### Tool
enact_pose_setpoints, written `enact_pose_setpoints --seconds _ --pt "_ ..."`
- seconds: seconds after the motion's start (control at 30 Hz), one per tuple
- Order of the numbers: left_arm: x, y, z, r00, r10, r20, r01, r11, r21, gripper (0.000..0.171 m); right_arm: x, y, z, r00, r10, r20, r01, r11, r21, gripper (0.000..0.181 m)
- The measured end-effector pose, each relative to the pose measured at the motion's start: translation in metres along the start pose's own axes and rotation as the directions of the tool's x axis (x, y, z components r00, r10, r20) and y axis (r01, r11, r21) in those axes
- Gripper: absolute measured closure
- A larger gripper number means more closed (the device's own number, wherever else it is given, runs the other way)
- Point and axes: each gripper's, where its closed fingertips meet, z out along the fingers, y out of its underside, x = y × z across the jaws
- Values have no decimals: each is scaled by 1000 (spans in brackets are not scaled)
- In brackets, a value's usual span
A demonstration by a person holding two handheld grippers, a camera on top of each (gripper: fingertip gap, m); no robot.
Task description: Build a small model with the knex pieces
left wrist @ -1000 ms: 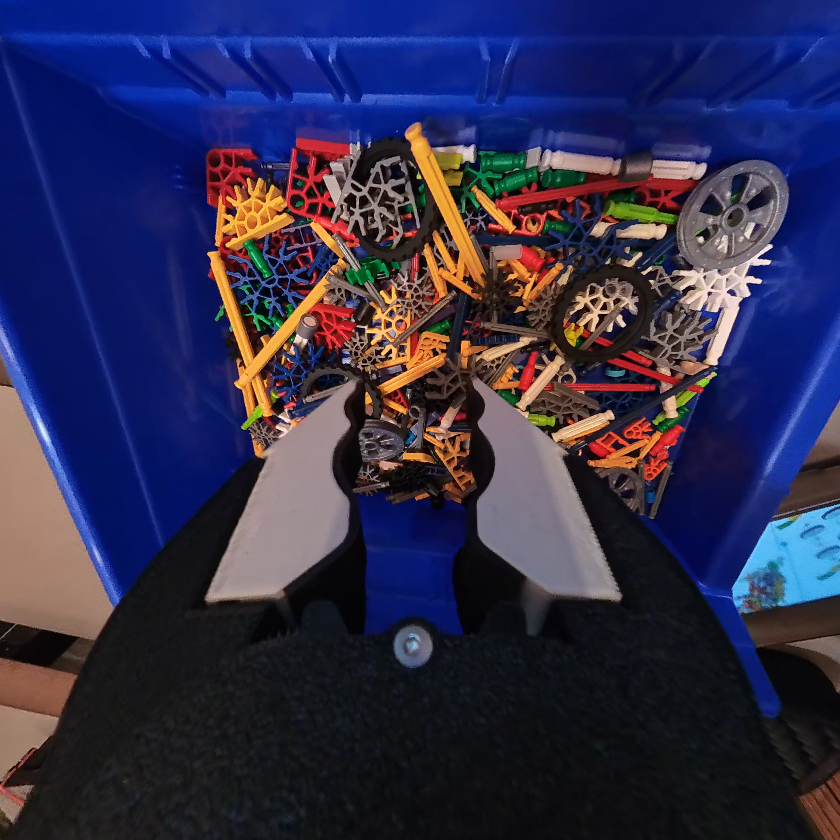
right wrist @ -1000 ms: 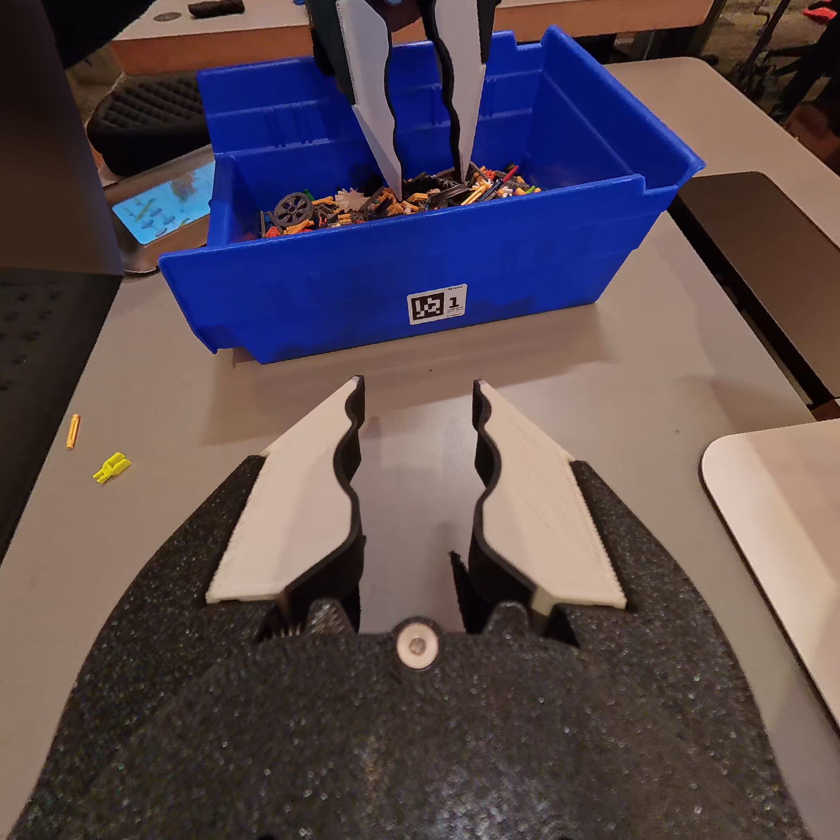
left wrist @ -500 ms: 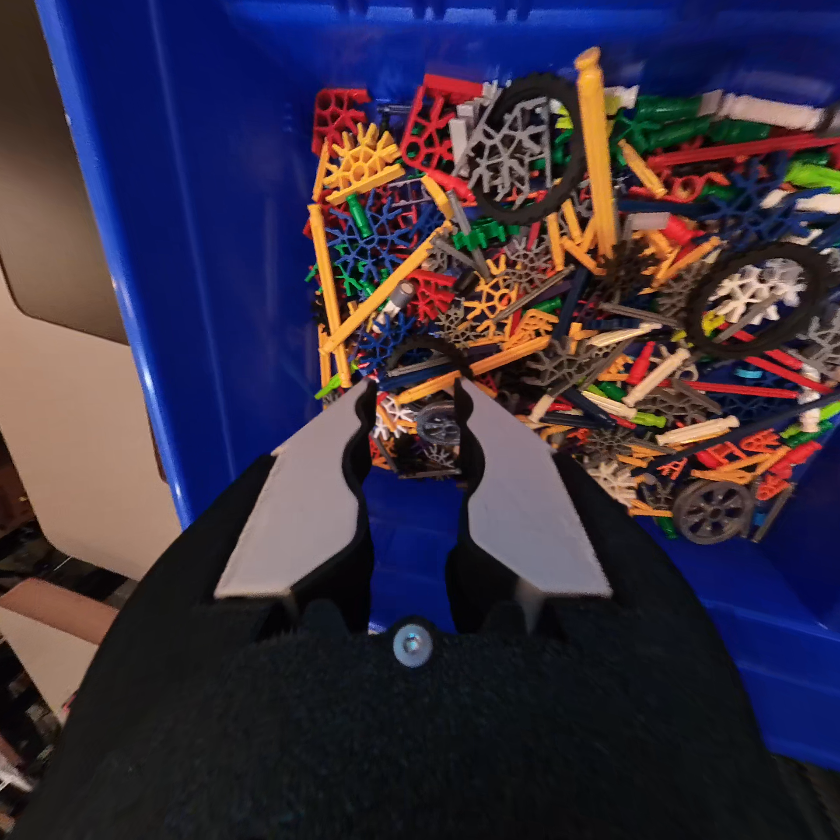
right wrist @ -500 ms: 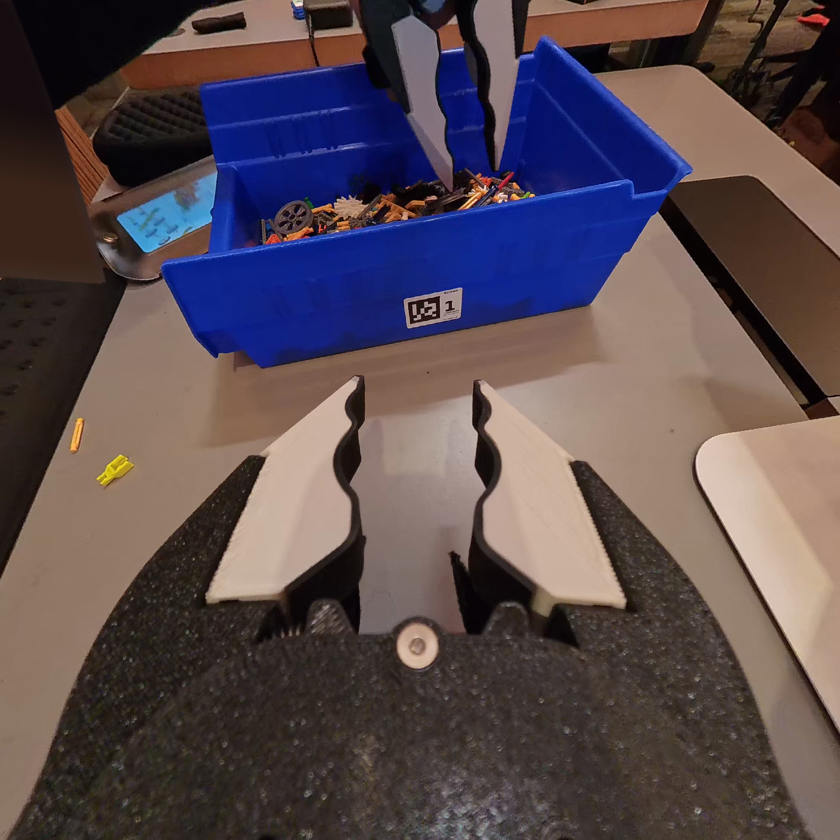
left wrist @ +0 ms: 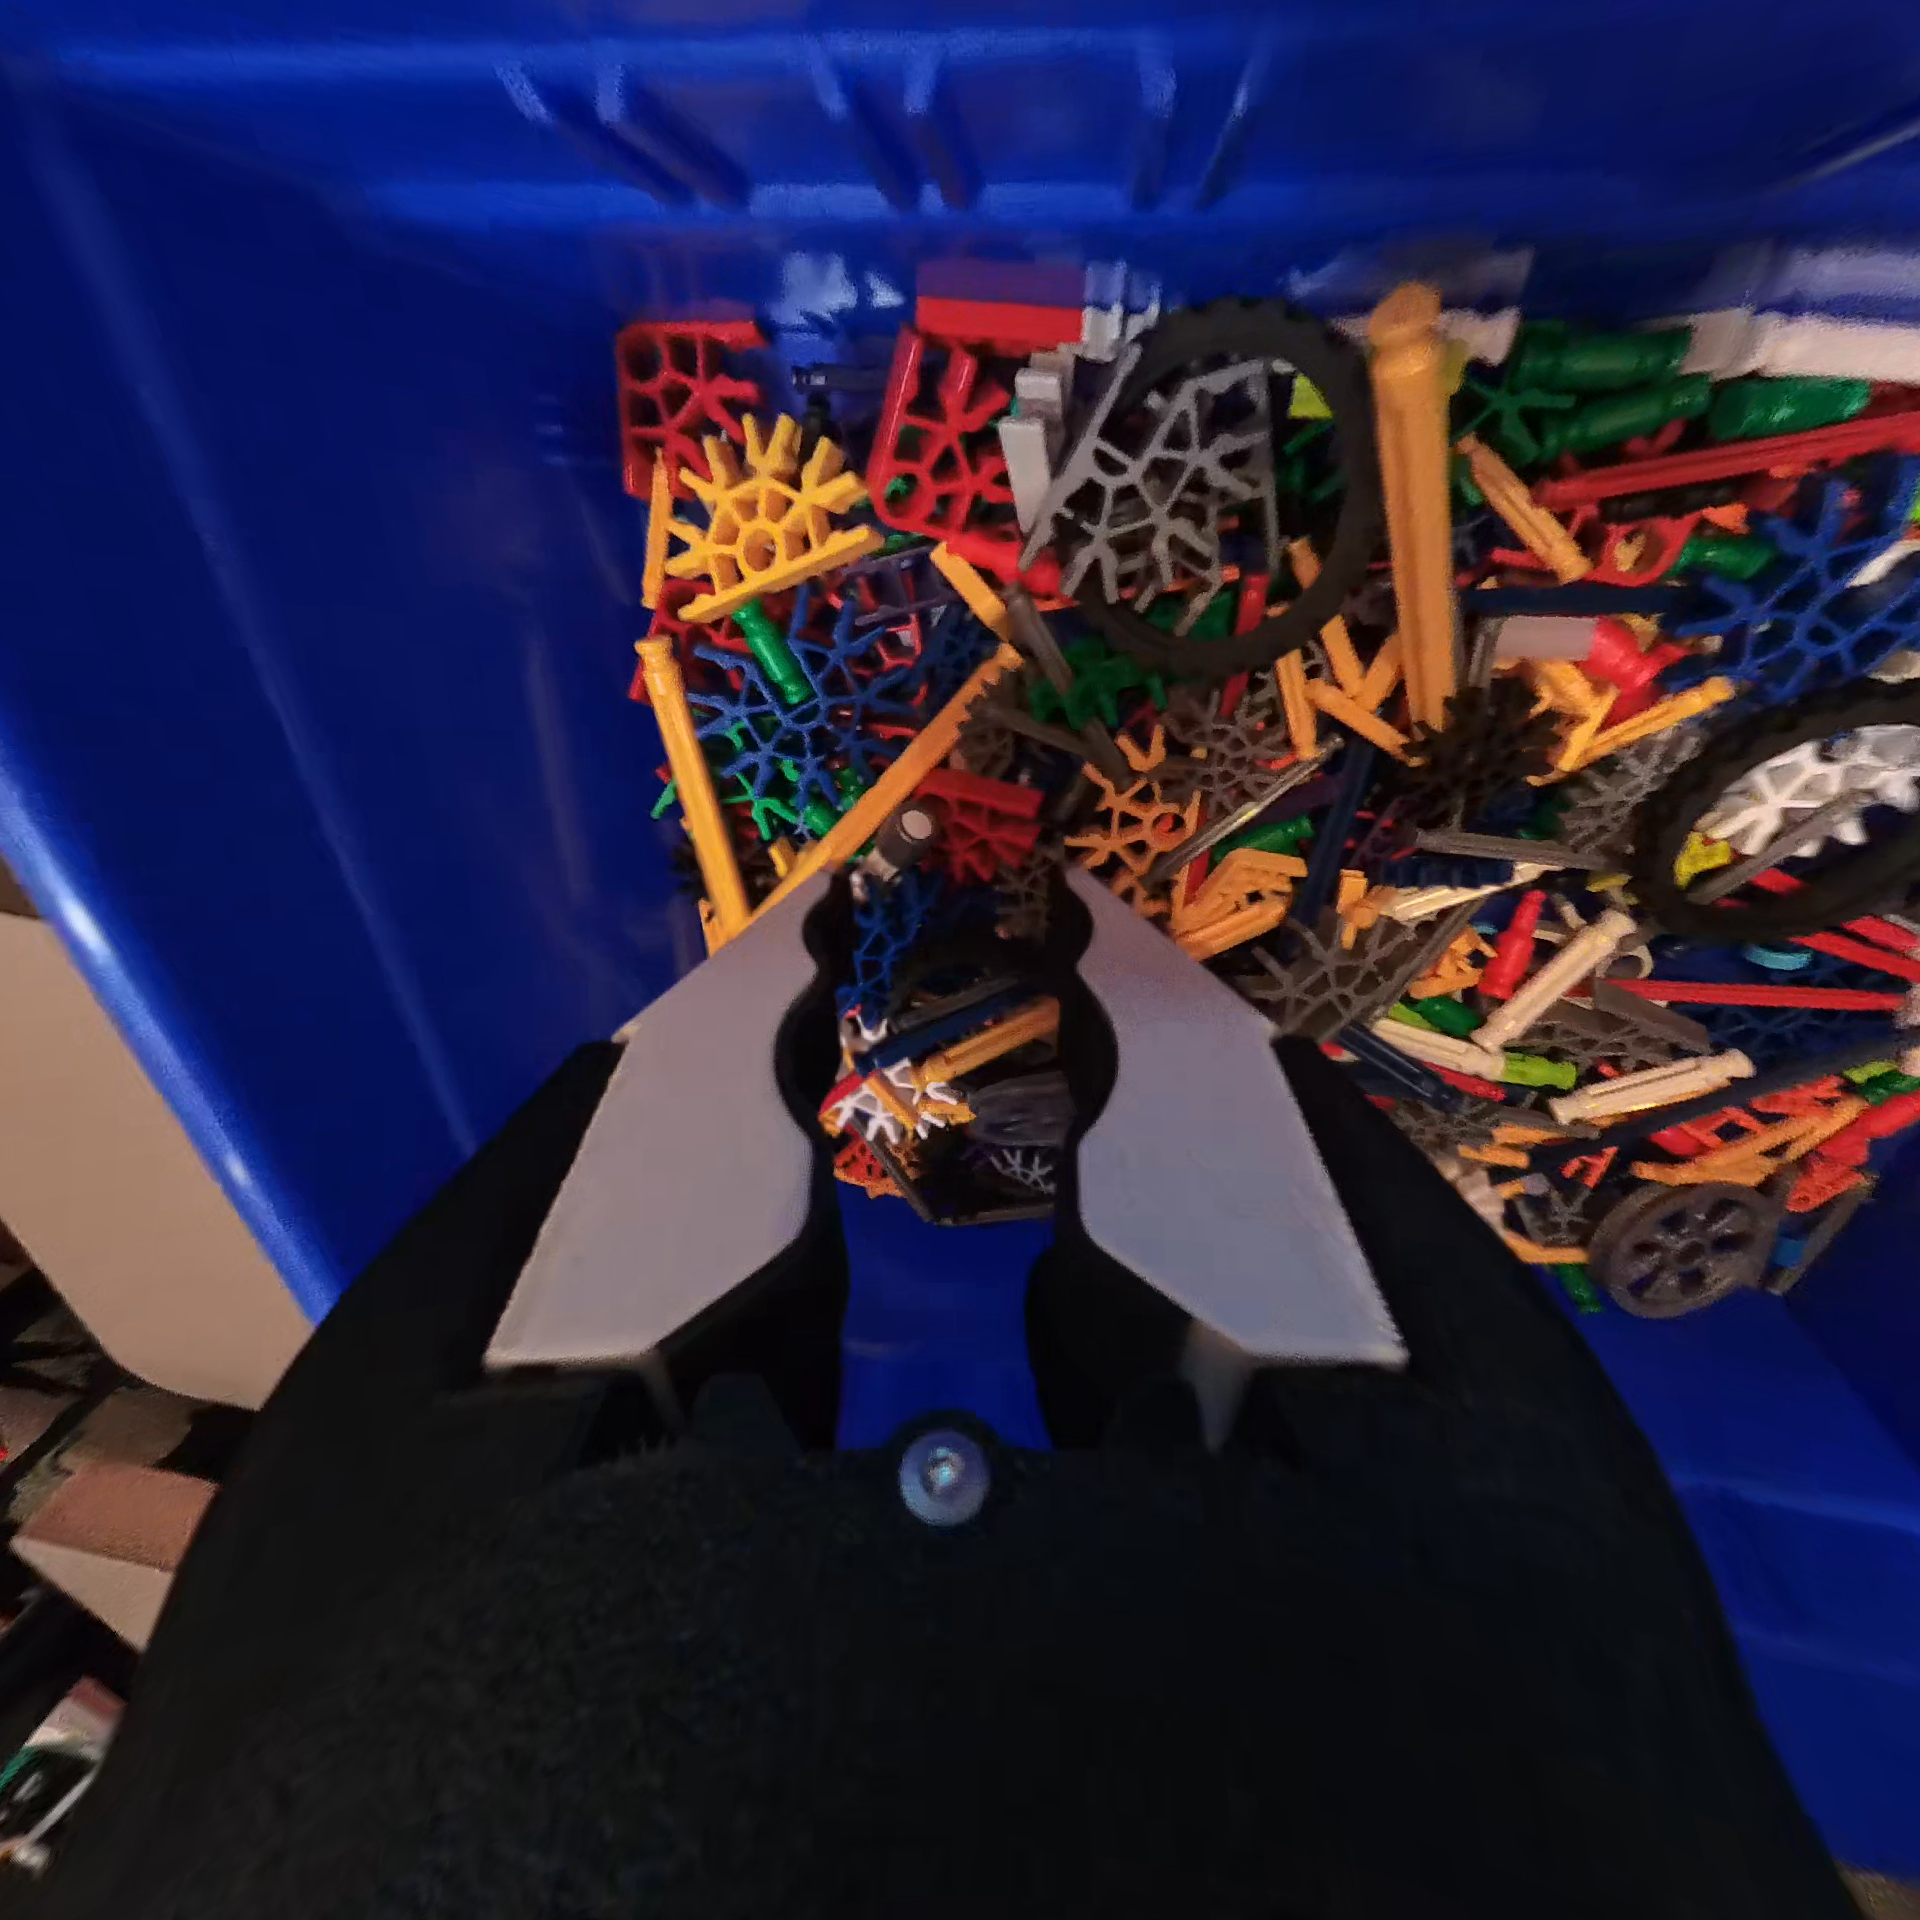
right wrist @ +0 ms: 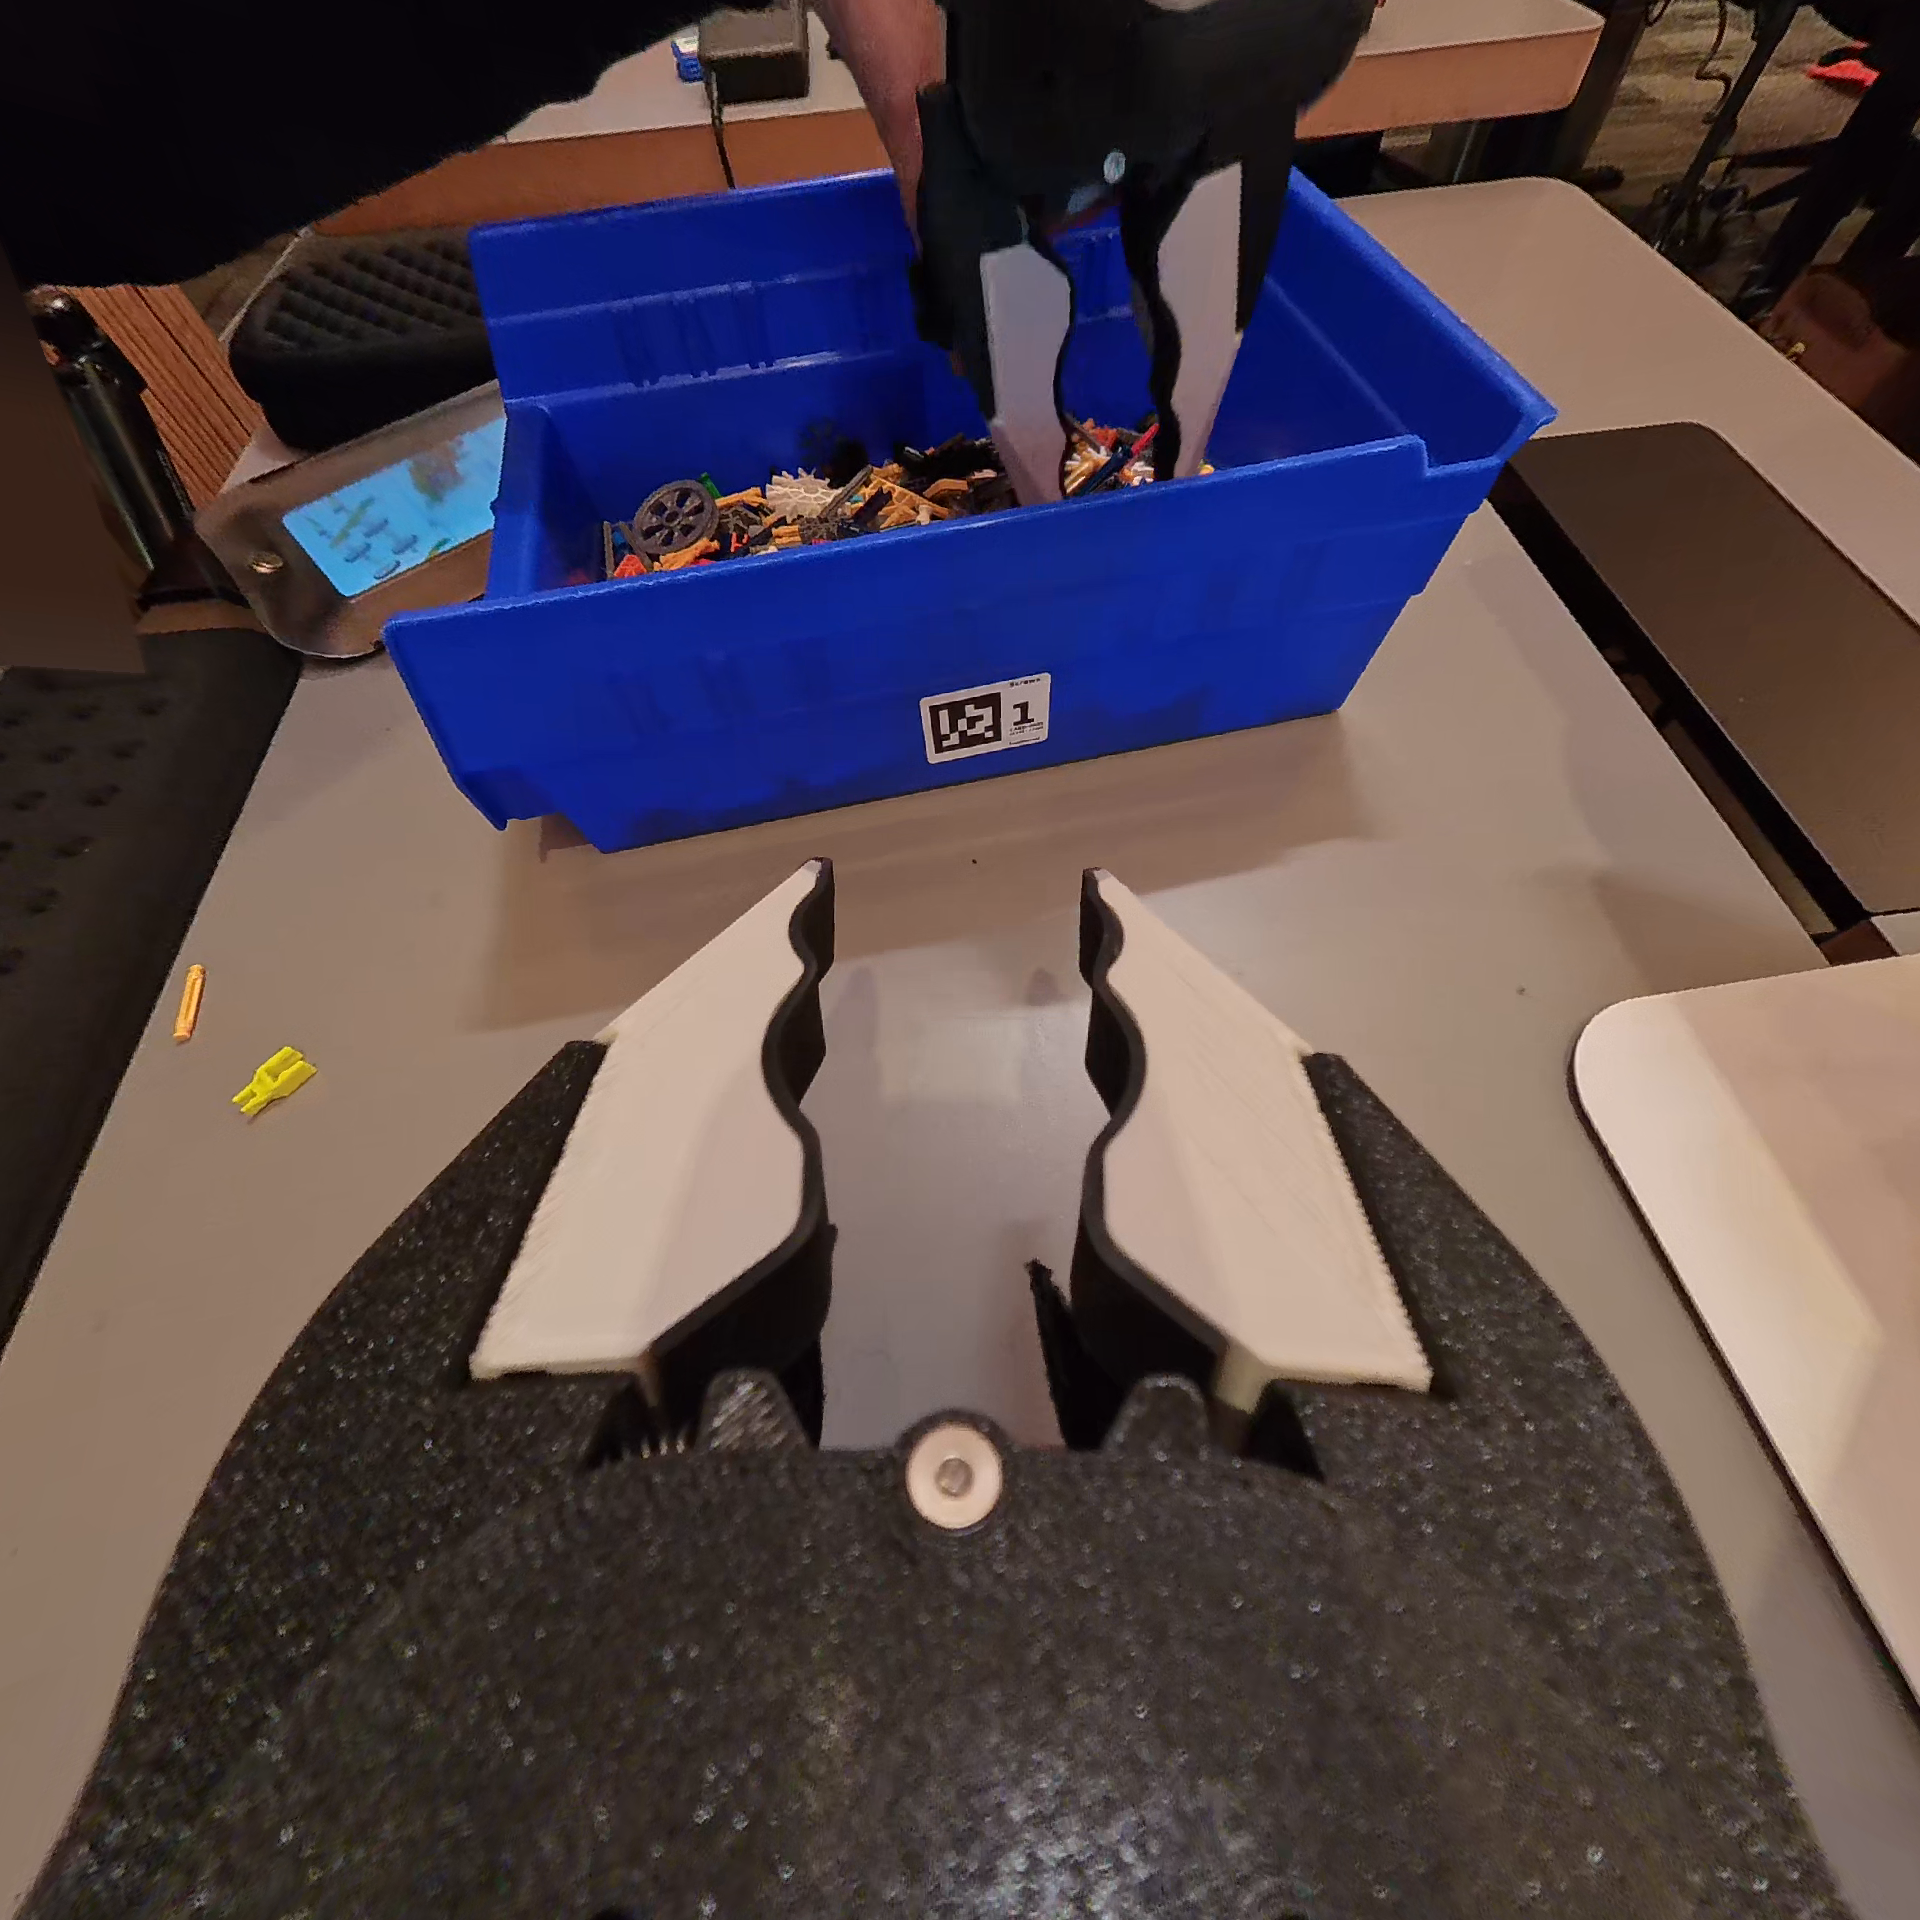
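We see the left gripper [left wrist: 948, 904] reaching down into the blue bin [right wrist: 1039, 634], jaws apart, its tips dug into the heap of toy pieces [left wrist: 1299, 748] near the bin's left wall; we cannot tell whether it grips any piece. The right gripper [right wrist: 956, 883] hovers over the bare bench [right wrist: 1403, 883] in front of the bin, jaws apart and empty. A yellow clip [right wrist: 272, 1081] and an orange rod [right wrist: 189, 1003] lie near the bench's left edge.

Office or lab: grey tables [right wrist: 1351, 883]
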Motion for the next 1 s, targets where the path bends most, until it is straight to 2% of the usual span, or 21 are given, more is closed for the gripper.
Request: enact_pose_setpoints --seconds 0.17,0.27,0.37,0.57,0.6,0.67,0.77,0.87,0.9,1.0 --pt "2 2 4 1000 -9 -14 8 1000 -17 151 0 0 0 1000 2 2 -2 1000 2 134" --pt "1 8 -1 1000 -7 -9 7 1000 -29 169 -1 -1 0 1000 -1 2 1 1000 3 134" --pt "-7 12 -9 999 -30 22 31 999 -13 171 -1 -2 -1 1000 -2 2 2 1000 5 134" --pt "-31 18 -27 990 -90 111 87 996 32 170 0 -2 -2 1000 1 1 -1 1000 6 134" --pt "-28 17 -27 991 -94 96 90 995 40 168 0 -1 -2 1000 1 1 -1 1000 5 134" --pt "-18 19 -26 994 -105 40 103 994 34 151 0 -1 -2 1000 1 1 -1 1000 6 134" --pt "-4 35 -15 995 -94 -18 92 994 -55 137 0 -1 -2 1000 3 2 -3 1000 7 134" --pt "9 49 -4 992 -99 -80 87 986 -140 132 0 -1 -2 1000 3 4 -3 1000 6 134" --pt "13 50 -2 990 -105 -95 91 985 -145 131 0 -1 -2 1000 3 4 -3 1000 6 134" --pt "19 45 2 990 -76 -119 60 989 -135 150 0 -2 -2 1000 3 5 -3 1000 6 134"
